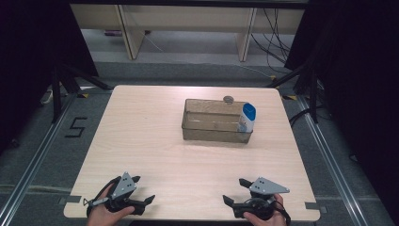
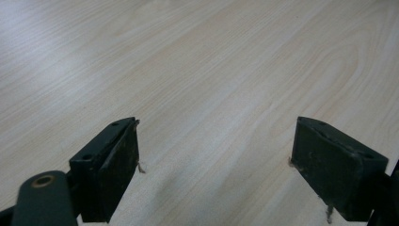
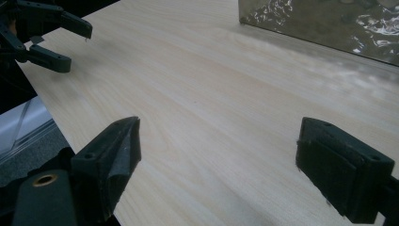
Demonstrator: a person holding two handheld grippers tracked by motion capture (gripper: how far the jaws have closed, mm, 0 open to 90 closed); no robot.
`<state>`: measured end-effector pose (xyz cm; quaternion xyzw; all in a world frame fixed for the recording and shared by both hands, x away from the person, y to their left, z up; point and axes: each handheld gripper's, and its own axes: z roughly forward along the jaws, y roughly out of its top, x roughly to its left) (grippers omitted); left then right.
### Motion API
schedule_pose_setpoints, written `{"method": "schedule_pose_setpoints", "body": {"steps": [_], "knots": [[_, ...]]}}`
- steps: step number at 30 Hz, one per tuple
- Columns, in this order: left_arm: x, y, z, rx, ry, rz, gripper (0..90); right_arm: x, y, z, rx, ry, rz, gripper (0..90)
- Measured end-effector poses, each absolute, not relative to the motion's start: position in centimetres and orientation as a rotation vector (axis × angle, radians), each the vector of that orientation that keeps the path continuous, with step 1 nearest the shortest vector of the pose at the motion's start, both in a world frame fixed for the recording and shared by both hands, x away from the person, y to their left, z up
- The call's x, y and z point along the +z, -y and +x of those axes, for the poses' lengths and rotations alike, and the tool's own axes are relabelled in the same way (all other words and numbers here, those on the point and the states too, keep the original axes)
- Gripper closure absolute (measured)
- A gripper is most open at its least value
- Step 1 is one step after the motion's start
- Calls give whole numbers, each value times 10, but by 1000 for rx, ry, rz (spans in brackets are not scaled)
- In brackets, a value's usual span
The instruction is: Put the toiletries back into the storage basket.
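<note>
Our left tongs (image 1: 144,189) rest at the near left edge of the bench (image 1: 155,141), jaws spread wide with nothing between them; the left gripper view shows bare wood grain in the gap. Our right tongs (image 1: 234,191) sit at the near right edge, just as wide and just as empty. In the right gripper view we see the left tongs (image 3: 70,42) across the bench at the upper left, open too.

As we judge it, no handling has begun: both hands are parked at the near edge, nothing is gripped, and everything the work concerns lies well away toward the far side. What is left is the whole of it, starting with a reach forward.

Outward from us, the middle of the bench is bare wood. Beyond it stands a clear plastic bin (image 1: 214,135), rectangular and smoke-tinted; its near wall (image 3: 329,28) shows in the right gripper view. A white bottle with a blue top (image 1: 248,117) stands upright at the bin's right end; we cannot tell for sure whether it is inside the bin or just against its wall. A small round grey object (image 1: 229,99) sits at the bin's far rim; what it is we cannot make out.

Nothing blocks the path to the bin. Only the bin's own wall could hinder a grip on the bottle.
</note>
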<state>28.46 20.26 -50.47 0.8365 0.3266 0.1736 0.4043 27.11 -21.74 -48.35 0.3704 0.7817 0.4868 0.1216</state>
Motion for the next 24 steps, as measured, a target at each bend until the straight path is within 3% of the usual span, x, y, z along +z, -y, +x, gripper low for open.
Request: {"method": "schedule_pose_setpoints", "body": {"steps": [24], "knots": [[-506,-201,284,430,-840,2084,152,-485,220,266,1380,-2311,1070,156]]}}
